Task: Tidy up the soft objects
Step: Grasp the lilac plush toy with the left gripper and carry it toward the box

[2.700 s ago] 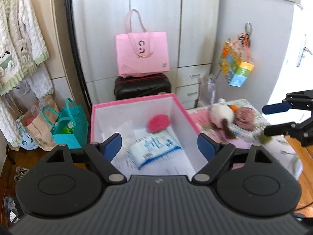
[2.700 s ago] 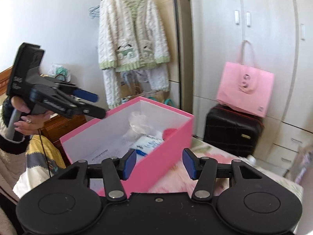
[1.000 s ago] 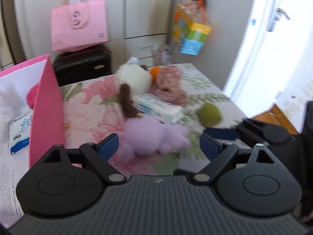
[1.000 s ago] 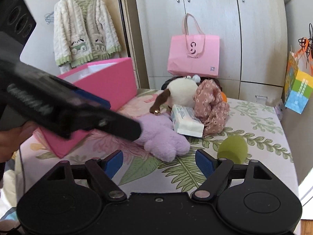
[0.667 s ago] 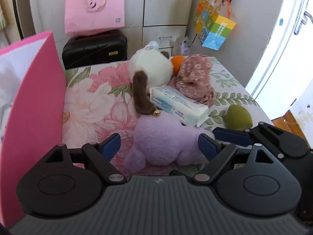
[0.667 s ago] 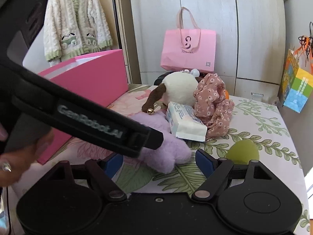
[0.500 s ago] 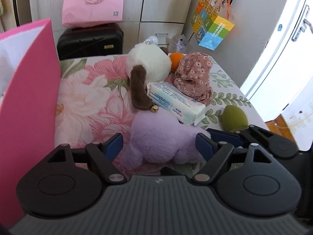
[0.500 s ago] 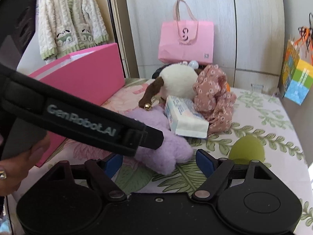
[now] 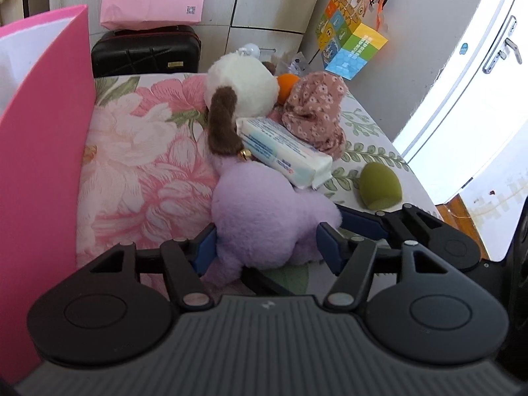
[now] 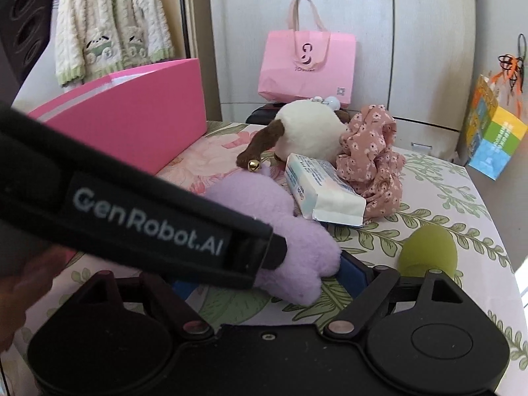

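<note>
L gripper (image 9: 265, 247) jaws clamped on purple plush (image 9: 264, 211), R gripper (image 10: 264, 283) jaws apart nr it

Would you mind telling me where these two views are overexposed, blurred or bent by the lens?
Left wrist view: the doorway at the right is blown out white, and the fisheye bows the pink box wall; the purple plush stays sharp. Right wrist view: the left gripper crosses close to the lens, its lettering soft, and the wardrobe doors curve.
</note>
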`<action>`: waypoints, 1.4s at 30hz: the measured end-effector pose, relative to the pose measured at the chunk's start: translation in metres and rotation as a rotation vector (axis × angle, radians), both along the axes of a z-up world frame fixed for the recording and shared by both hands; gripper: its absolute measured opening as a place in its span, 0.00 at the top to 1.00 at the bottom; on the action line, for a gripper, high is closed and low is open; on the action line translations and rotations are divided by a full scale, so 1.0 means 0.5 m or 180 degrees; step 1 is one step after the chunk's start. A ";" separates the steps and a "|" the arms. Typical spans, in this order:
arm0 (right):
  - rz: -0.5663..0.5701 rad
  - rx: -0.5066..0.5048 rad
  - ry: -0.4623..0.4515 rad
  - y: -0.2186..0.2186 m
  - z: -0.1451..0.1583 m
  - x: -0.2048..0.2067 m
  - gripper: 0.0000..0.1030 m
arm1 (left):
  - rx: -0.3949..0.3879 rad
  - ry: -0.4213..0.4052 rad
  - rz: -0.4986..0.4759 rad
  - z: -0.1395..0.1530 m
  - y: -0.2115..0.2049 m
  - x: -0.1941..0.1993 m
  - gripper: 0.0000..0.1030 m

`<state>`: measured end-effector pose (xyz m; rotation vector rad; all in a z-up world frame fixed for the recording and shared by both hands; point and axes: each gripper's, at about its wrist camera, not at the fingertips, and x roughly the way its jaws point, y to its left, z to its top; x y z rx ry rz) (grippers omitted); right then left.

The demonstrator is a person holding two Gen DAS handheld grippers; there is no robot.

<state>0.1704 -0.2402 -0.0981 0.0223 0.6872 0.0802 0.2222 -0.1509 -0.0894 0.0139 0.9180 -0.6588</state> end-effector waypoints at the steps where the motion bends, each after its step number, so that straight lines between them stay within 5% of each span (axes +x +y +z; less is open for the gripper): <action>1: -0.0025 0.0013 -0.0009 0.001 -0.001 -0.003 0.14 | -0.0007 0.0001 0.0011 0.000 0.002 -0.004 0.39; 24: 0.0015 -0.0044 -0.0250 0.019 0.010 -0.132 0.12 | 0.0177 -0.0170 -0.0378 0.033 0.023 -0.157 0.39; 42: 0.0331 -0.0292 -0.0101 0.095 0.119 -0.227 0.12 | 0.0011 0.0097 -0.0591 0.126 0.132 -0.238 0.39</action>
